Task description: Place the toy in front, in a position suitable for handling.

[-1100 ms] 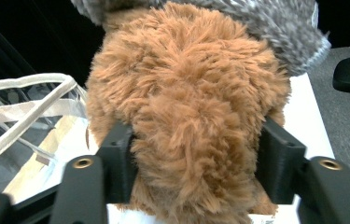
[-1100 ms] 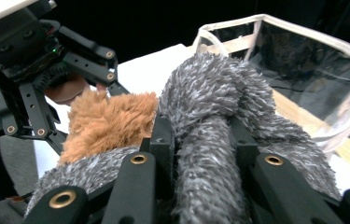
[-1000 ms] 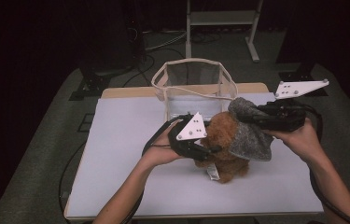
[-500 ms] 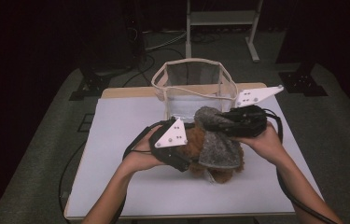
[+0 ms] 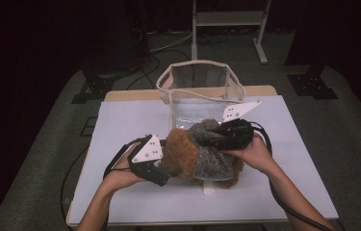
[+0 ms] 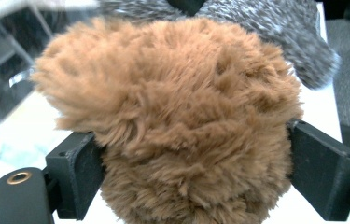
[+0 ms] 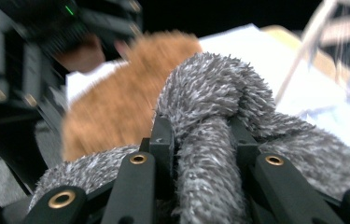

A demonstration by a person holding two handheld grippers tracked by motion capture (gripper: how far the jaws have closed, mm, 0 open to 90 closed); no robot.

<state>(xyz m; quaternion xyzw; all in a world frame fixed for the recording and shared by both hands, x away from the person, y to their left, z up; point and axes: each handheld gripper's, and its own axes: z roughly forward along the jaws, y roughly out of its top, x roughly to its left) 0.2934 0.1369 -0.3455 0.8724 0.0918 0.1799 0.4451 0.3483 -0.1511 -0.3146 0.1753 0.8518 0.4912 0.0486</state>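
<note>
A brown plush toy (image 5: 180,151) lies on the white table (image 5: 130,115), wrapped on its right side in a grey fuzzy knit (image 5: 212,156). My left gripper (image 5: 166,172) reaches in from the left. In the left gripper view, brown fur (image 6: 182,121) fills the whole gap of my left gripper (image 6: 193,179) and presses on both pads. Its jaws have just been opening, with the plush between them. My right gripper (image 5: 208,137) comes in from the right and is shut on a knotted fold of the grey knit (image 7: 210,93), as the right gripper view shows (image 7: 205,135).
A clear bag with cream trim (image 5: 168,79) stands open just behind the toy, at the table's far side. A white tag (image 5: 208,188) pokes out under the toy. Cables trail from both grippers. A metal stand (image 5: 226,19) is on the floor beyond.
Both hands and the toy have moved left and down toward the table's near side. The left gripper now sits lower at the toy's left, its jaws wider apart.
</note>
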